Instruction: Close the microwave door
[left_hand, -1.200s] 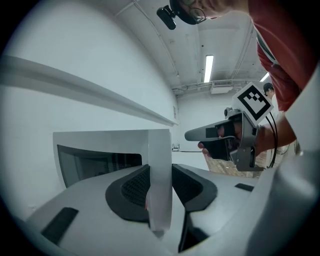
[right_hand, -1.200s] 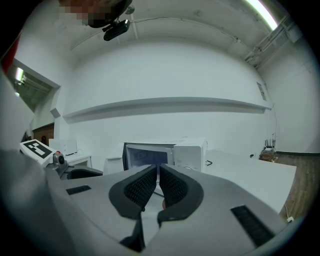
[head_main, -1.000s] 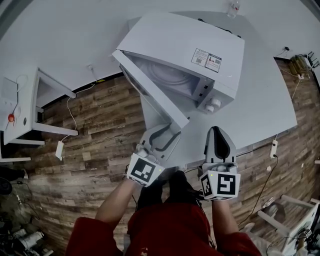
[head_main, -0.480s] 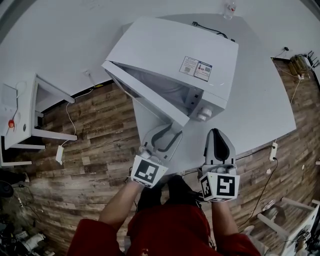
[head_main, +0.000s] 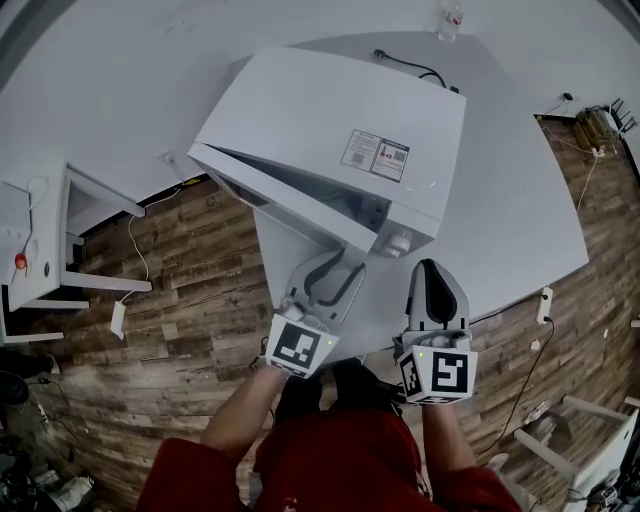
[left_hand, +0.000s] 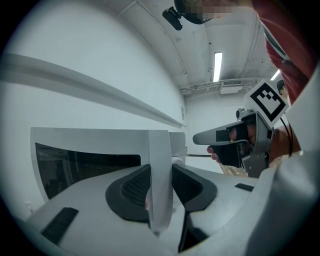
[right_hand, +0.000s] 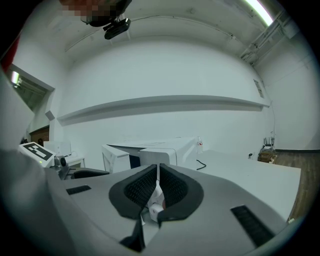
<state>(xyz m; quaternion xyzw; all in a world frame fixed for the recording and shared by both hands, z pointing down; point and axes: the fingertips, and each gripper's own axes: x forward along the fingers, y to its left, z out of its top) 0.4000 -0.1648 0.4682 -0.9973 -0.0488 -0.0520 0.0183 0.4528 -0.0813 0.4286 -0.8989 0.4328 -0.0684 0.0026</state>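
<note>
A white microwave (head_main: 340, 130) stands on a white table (head_main: 510, 200). Its door (head_main: 270, 190) is ajar, with only a narrow wedge of the cavity showing. My left gripper (head_main: 340, 262) is at the door's free end, and in the left gripper view the door's edge (left_hand: 160, 170) stands upright between the pads of that gripper (left_hand: 161, 187), which press on it. The door's dark window (left_hand: 85, 167) runs off to the left. My right gripper (head_main: 430, 268) hovers over the table to the right of the door, below the knobs (head_main: 397, 242). This gripper (right_hand: 158, 187) is shut and empty.
A clear bottle (head_main: 450, 18) and a black cable (head_main: 410, 65) lie behind the microwave. A white side table (head_main: 60, 230) stands on the wooden floor at the left, with a power strip (head_main: 118, 318) near it. Another strip (head_main: 546, 298) hangs at the table's right edge.
The door has swung much nearer to the microwave's front, hiding the turntable and most of the cavity. Both grippers have moved forward along with it.
</note>
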